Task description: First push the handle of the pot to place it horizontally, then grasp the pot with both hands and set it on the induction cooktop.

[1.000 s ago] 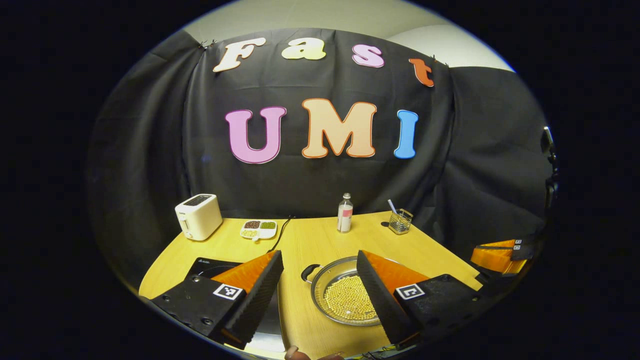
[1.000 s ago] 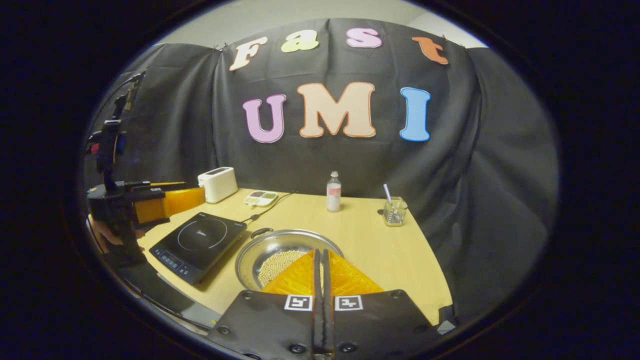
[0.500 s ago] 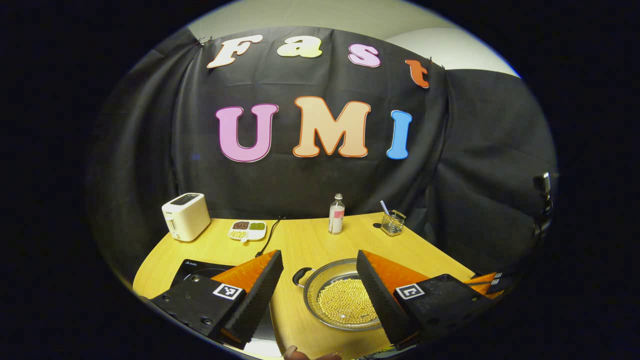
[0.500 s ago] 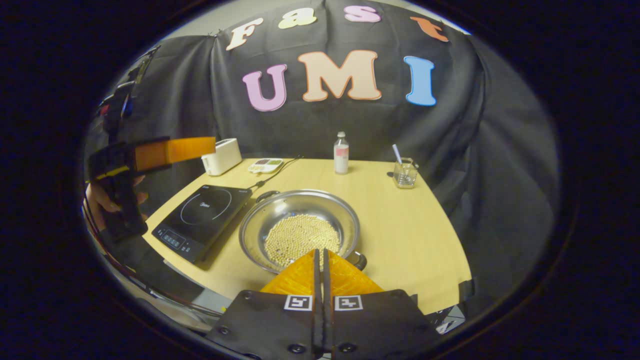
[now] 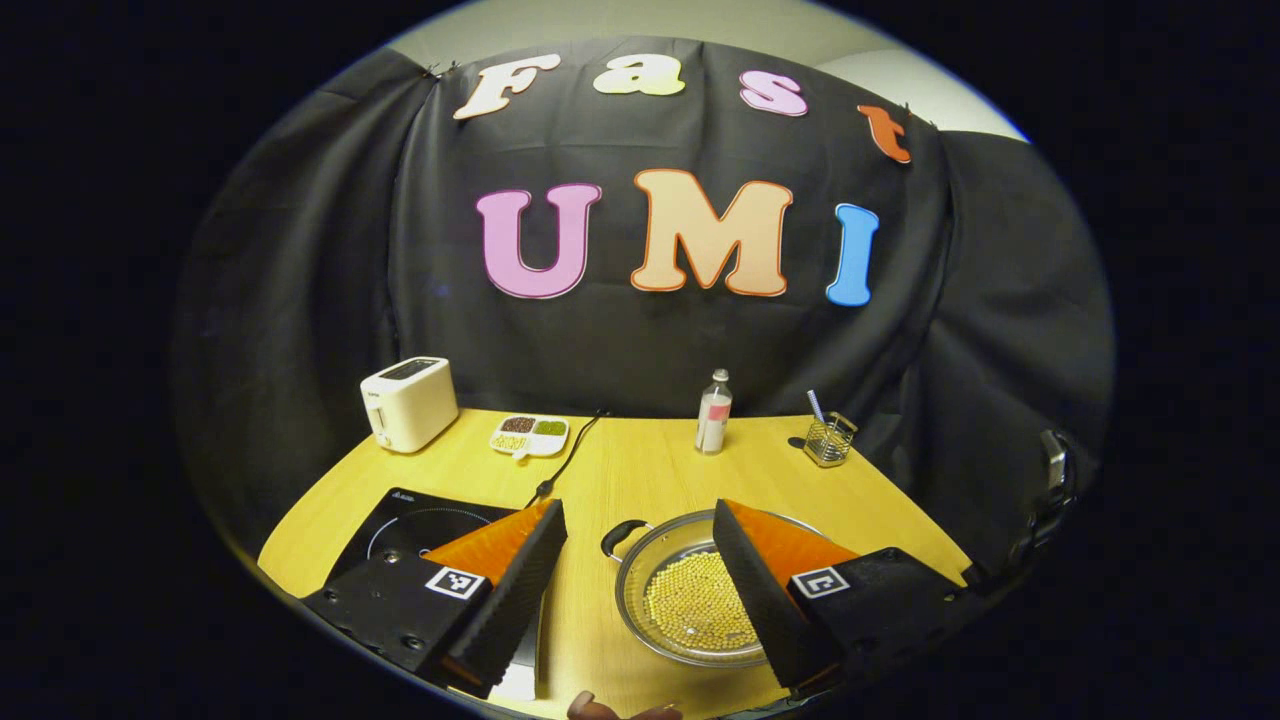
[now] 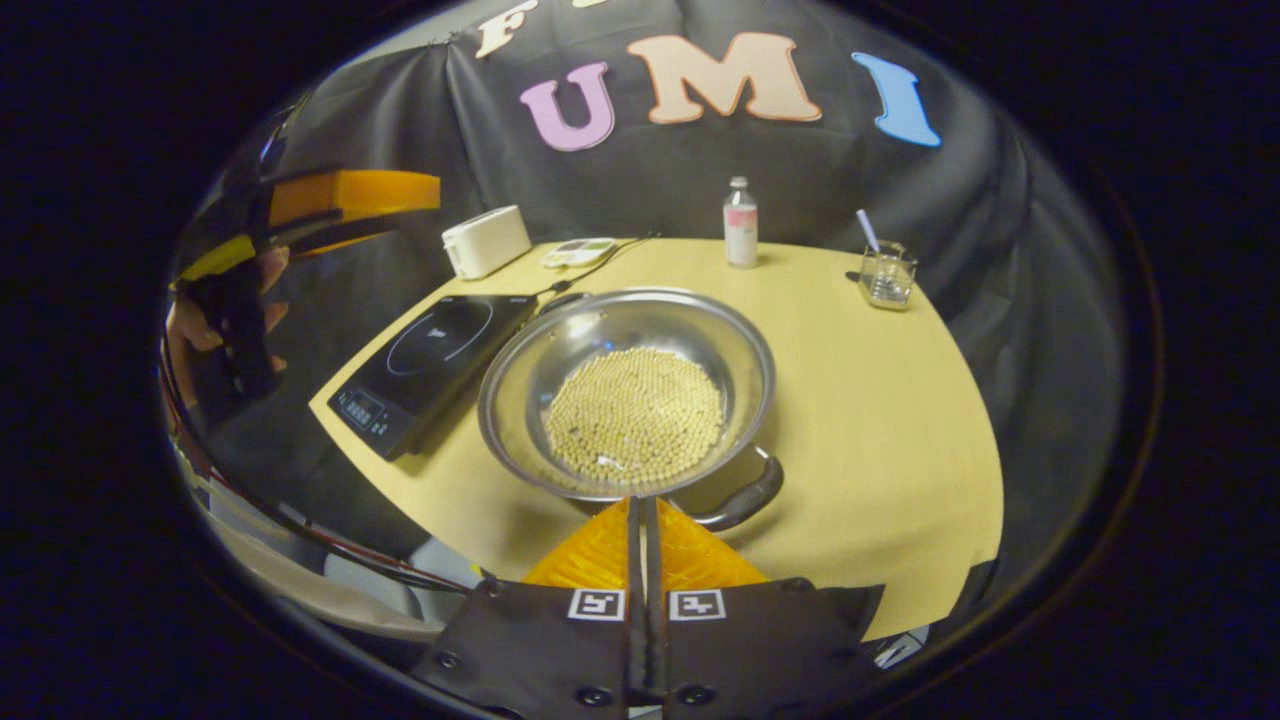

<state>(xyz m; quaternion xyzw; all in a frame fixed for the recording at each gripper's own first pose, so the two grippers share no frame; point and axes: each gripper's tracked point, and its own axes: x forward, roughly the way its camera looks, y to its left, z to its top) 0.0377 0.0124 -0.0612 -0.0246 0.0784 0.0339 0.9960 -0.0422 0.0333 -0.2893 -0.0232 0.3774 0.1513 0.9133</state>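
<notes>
With nothing yet pushed or lifted, the pot (image 6: 628,395) is sitting mid-frame on the bench (image 6: 880,400) beside the cooktop (image 6: 430,350), right tongs (image 6: 640,515) pressed together nearing its handle (image 6: 740,495), left tongs (image 5: 640,560) spread apart.

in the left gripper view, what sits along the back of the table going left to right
toaster → divided snack dish → bottle → glass holder with a straw
</notes>
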